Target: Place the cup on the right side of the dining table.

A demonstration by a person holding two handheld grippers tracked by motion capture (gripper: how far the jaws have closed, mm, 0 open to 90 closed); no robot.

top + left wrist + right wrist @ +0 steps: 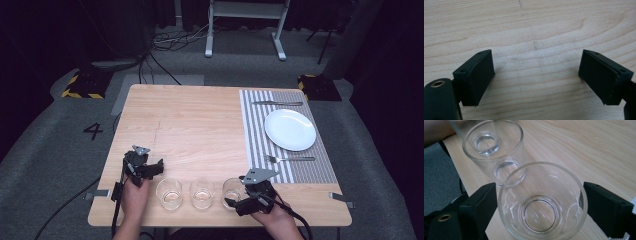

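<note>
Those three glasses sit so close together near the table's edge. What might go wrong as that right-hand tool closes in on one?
1. The right gripper has its open jaws on either side of the rightmost glass. The middle glass stands right beside it, so a jaw could knock it.
2. The glasses stand near the front edge of the table; a nudged one might slide off.
3. Smooth clear glass may slip if gripped too lightly.
</note>
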